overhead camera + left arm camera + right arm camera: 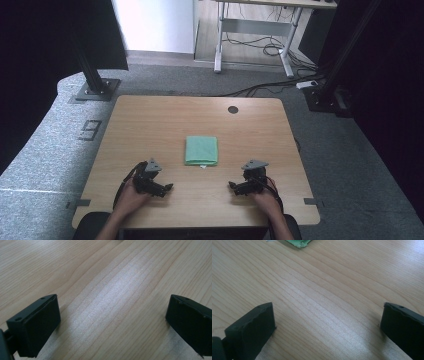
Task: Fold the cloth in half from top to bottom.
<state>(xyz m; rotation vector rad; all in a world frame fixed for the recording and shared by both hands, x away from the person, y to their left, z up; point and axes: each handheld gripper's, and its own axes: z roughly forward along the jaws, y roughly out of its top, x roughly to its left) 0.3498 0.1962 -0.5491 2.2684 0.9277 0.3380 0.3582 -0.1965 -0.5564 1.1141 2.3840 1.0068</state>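
Centrally on the tabletop (150,125) lies a folded green cloth (201,150), ahead of and between both tools. Left tool (159,188) and right tool (239,188) rest near the front edge, jaws spread wide, holding nothing; the cloth's corner (298,243) shows beyond the right tool.
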